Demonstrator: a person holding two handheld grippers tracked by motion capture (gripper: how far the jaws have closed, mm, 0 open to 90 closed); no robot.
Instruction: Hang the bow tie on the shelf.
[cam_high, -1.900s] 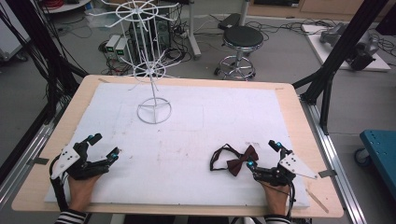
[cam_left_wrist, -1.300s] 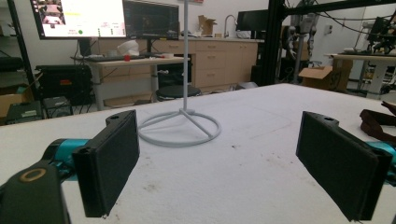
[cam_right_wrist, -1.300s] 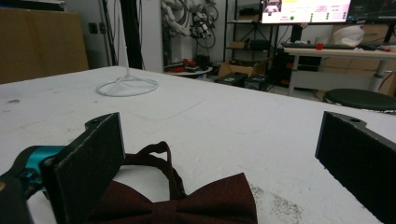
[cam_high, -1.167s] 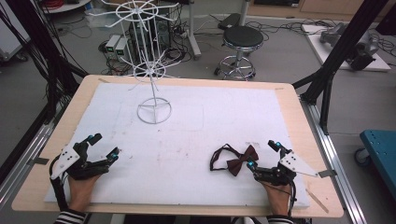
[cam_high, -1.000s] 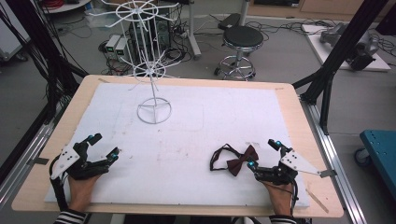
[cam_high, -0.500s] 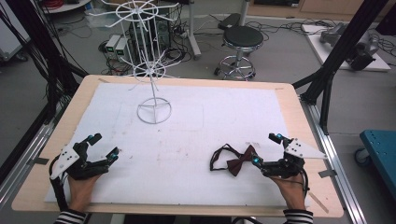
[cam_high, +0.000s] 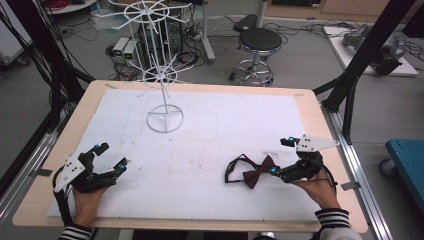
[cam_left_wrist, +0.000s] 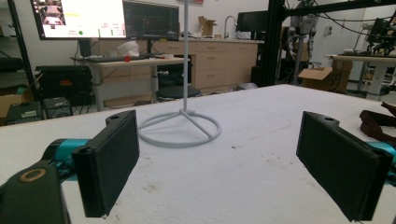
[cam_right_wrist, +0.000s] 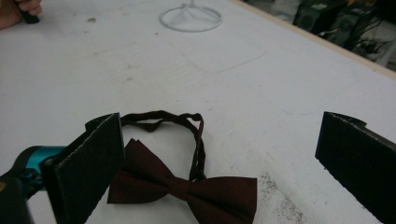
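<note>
High view: the right hand-held gripper (cam_high: 286, 156) has lifted and swung toward the bow tie (cam_high: 255, 171), jaws wide and empty; a grab looks imminent. Left gripper view: the left hand-held gripper (cam_left_wrist: 233, 163) gapes empty, facing the wire stand (cam_left_wrist: 180, 128). Right gripper view: the bow tie (cam_right_wrist: 187, 184) lies flat on the desk (cam_right_wrist: 280, 84) between open jaws.
</note>
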